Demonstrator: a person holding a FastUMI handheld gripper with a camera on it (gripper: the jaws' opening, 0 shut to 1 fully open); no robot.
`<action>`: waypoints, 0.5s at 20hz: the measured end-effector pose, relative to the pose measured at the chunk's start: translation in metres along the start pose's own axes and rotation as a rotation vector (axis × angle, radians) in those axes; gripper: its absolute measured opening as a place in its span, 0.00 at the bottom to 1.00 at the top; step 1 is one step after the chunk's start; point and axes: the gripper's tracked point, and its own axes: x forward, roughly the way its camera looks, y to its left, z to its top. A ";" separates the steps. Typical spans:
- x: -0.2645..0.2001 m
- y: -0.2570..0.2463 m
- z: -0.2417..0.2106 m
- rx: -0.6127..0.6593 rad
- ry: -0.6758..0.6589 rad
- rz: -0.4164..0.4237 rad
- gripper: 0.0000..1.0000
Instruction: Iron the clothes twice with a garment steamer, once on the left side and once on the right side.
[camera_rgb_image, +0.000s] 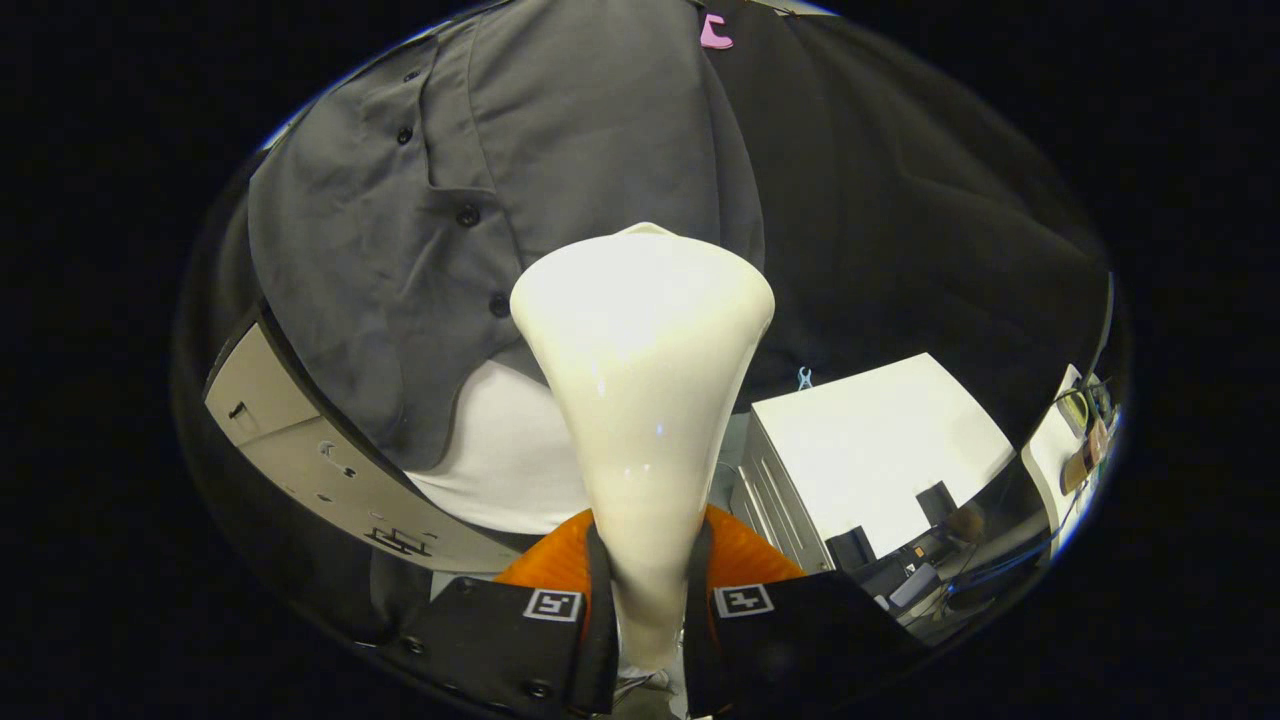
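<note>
Gripper (648, 610) jaws clamped narrow on glossy cream garment steamer (645, 380), flared head up ahead of fingers. Beyond it: wrinkled grey button-up shirt (480, 230), hanging.

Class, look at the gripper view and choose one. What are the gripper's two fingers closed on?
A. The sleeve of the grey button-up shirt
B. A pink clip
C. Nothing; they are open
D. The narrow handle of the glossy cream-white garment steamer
D: both fingers of the gripper press the narrow handle of the glossy cream-white garment steamer, whose flared head points at the hanging grey button-up shirt.
</note>
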 end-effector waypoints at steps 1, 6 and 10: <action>-0.007 0.002 0.012 0.003 -0.023 0.003 0.34; -0.060 0.013 0.088 0.000 -0.170 0.012 0.34; -0.111 0.023 0.137 -0.004 -0.281 0.022 0.34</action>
